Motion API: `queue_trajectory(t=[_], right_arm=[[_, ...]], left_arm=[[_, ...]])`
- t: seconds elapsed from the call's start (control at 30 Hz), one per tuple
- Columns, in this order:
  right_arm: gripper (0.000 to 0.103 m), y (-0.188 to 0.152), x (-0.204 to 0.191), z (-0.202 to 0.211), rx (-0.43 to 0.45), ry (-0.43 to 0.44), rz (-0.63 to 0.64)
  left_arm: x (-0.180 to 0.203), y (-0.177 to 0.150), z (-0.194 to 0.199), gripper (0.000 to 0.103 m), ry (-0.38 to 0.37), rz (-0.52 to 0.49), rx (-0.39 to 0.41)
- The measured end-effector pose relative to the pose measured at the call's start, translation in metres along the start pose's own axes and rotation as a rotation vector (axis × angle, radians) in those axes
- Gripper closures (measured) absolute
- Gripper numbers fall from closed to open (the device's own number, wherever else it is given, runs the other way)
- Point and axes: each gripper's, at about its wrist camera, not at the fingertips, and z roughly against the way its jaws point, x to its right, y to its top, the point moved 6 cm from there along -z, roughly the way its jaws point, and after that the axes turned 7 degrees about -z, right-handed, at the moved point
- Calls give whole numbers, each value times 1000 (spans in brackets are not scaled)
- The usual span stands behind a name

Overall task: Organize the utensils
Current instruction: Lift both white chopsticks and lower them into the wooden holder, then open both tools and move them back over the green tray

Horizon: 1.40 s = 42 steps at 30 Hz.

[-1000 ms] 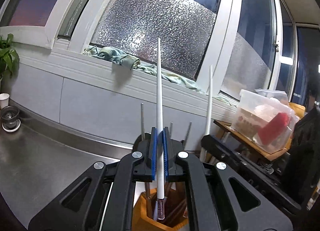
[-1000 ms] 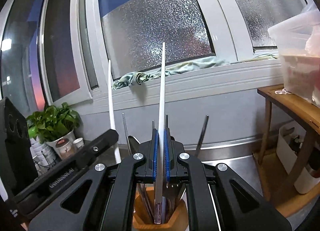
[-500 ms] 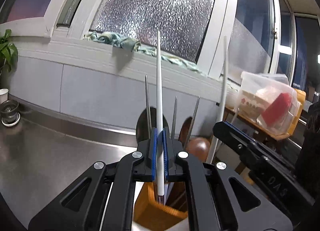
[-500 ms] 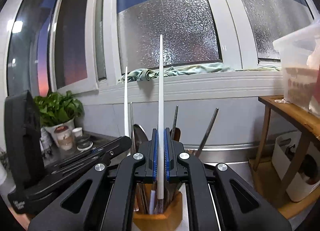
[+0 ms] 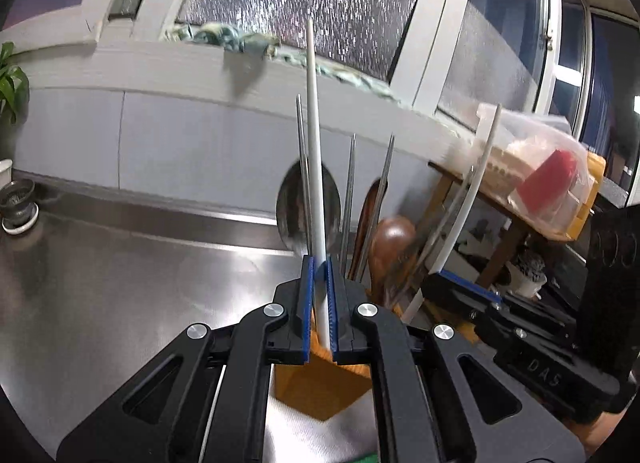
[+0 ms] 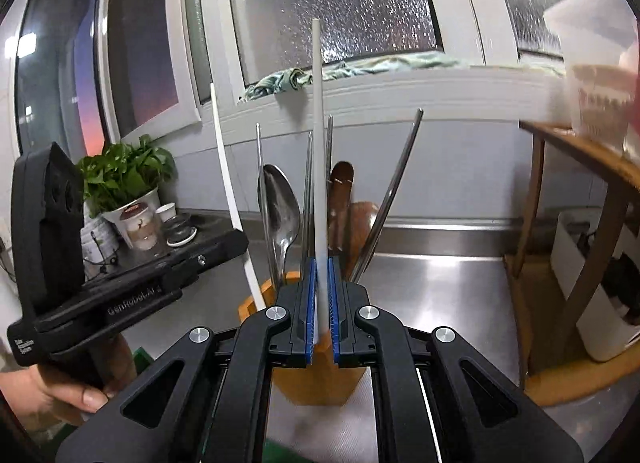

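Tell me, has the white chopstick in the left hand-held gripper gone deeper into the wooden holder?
No. The white chopstick has risen; its lower end clears the wooden holder.

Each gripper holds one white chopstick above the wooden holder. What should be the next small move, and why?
Probably open both grippers and let the chopsticks drop in. The left gripper pinches its white chopstick nearly upright, with the lower end already inside the wooden holder. The right gripper holds the second white chopstick the same way, beside the metal chopsticks and spoon.
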Motion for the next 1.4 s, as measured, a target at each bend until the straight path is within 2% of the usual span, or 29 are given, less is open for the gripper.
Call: queue_trajectory(t=[0.1, 0.17, 0.2, 0.23, 0.33, 0.37, 0.4, 0.43, 0.47, 0.53, 0.6, 0.7, 0.8, 0.93, 1.1, 1.2, 1.27, 1.33, 1.37, 1.4], right_arm=[[94, -8, 4, 0, -34, -9, -17], [93, -12, 9, 1, -54, -18, -33], [91, -16, 13, 2, -73, -25, -49], [89, -17, 15, 4, -76, -32, -59], [79, -20, 21, 16, -71, -51, -72], [75, -21, 22, 21, -70, -56, -75], [64, -22, 23, 27, -69, -65, -80], [52, -23, 24, 34, -66, -74, -85], [47, -23, 24, 41, -62, -83, -87], [27, -24, 25, 53, -58, -101, -89], [12, -26, 25, 65, -64, -117, -96], [3, -34, 23, 78, -132, -102, -117], [3, -46, 18, 88, -228, -88, -132], [3, -64, 6, 99, -338, -80, -121], [4, -96, -19, 106, -486, -101, -48], [6, -115, -28, 104, -573, -104, -70], [23, -126, -32, 100, -629, -106, -91], [54, -140, -32, 95, -699, -112, -138], [60, -145, -32, 92, -726, -105, -169], [65, -151, -32, 89, -749, -92, -204]], left_arm=[[1, -8, -1, 94, 11, -10, -32], [-1, -12, 3, 89, 17, 3, -49], [-2, -14, 5, 82, 25, 7, -54], [-2, -16, 9, 79, 35, 4, -56], [-3, -20, 21, 76, 52, -3, -68], [-4, -21, 28, 73, 61, -1, -70], [-5, -22, 32, 67, 65, 5, -71], [-6, -23, 38, 58, 72, 15, -74], [-7, -26, 46, 54, 80, 30, -77], [-7, -31, 58, 35, 83, 44, -83], [-5, -37, 69, 23, 92, 44, -108], [-3, -48, 83, 9, 89, 68, -160], [-1, -61, 95, 8, 50, 148, -234], [6, -77, 108, 8, 62, 151, -305], [15, -104, 118, 8, 57, 193, -458], [18, -117, 122, 8, 76, 195, -519], [21, -126, 122, 8, 75, 199, -554], [22, -136, 124, 14, 71, 207, -590], [22, -142, 125, 19, 66, 213, -605], [22, -145, 124, 28, 62, 219, -620]])
